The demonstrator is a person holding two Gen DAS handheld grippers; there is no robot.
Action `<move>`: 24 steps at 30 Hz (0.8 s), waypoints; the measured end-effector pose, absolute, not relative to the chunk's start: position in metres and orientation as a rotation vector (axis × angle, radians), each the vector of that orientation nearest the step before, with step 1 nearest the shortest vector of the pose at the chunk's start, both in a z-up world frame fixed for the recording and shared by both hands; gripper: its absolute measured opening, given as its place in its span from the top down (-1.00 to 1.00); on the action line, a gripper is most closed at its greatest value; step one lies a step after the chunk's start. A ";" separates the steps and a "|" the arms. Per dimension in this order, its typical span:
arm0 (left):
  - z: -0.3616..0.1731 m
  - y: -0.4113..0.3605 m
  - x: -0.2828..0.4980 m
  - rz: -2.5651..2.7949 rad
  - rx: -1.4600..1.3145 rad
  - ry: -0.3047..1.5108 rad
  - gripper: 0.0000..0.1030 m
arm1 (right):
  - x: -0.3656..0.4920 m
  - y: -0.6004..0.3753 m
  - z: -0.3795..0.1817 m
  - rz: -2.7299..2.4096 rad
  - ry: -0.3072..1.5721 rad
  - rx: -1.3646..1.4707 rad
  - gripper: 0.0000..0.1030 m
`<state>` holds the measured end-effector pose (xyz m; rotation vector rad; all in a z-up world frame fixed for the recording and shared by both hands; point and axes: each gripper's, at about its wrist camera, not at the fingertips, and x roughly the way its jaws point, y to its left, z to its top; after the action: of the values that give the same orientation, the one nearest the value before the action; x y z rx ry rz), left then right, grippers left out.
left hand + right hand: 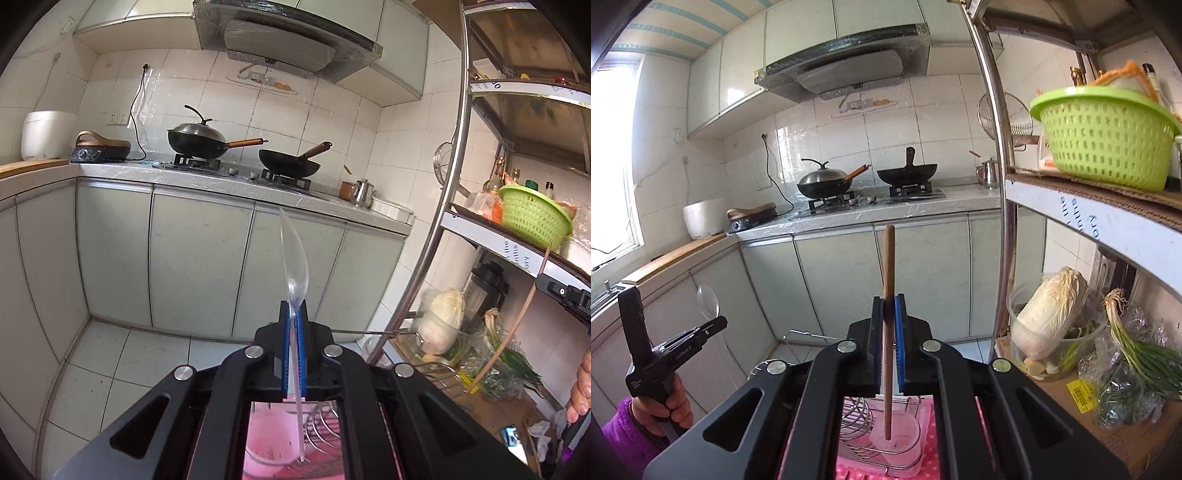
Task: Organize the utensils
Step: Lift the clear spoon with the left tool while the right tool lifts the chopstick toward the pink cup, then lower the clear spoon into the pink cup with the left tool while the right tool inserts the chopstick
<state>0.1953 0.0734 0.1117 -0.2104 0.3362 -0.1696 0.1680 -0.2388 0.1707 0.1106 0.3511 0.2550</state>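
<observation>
Looking along the left claw [294, 314], its blue pads are closed on a clear plastic spoon [293, 258]. The spoon stands nearly upright, bowl up, with its handle running down between the pads and past them. Below the claw sit a pink cup [264, 439] and a wire rack [323, 424] on a pink mat; the spoon's lower tip shows in front of the cup, and whether it touches anything I cannot tell. Beyond are grey cabinet doors, a desk [207, 177] with a stove, a lidded wok [197, 138] and an open wok [290, 162]. At the right stands a metal shelf [443, 206] carrying a green basket [532, 218], a cabbage [441, 317] and scallions. A few fingers [581, 384] show at the right edge.

From the right wrist, the right claw [889, 306] is closed on a wooden stick [888, 325], probably a chopstick, held nearly upright. Its lower end shows in front of a clear cup [897, 439] that stands beside the rack [855, 417] on the mat [927, 461]. At the far left the other claw [714, 326] appears, held in a hand [665, 410] with a purple sleeve, the spoon's [708, 301] bowl rising above its tips. The basket [1104, 136] sits on the shelf at upper right, with the cabbage [1049, 310] and scallions [1141, 347] on the level below.
</observation>
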 end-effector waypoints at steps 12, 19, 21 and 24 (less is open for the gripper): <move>0.040 0.067 0.223 -0.152 -0.146 0.367 0.94 | 0.211 -0.239 0.107 0.260 0.513 0.150 0.88; 0.016 0.064 0.218 -0.172 -0.121 0.388 0.94 | 0.225 -0.237 0.081 0.273 0.604 0.178 0.88; 0.012 0.063 0.216 -0.175 -0.106 0.397 0.94 | 0.227 -0.237 0.076 0.275 0.621 0.183 0.88; 0.008 0.062 0.214 -0.171 -0.081 0.413 0.94 | 0.231 -0.237 0.070 0.273 0.642 0.190 0.88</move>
<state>0.2144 0.0620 0.0079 -0.0815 0.4128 -0.1707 0.2310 -0.2370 0.0696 0.1895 0.6423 0.2729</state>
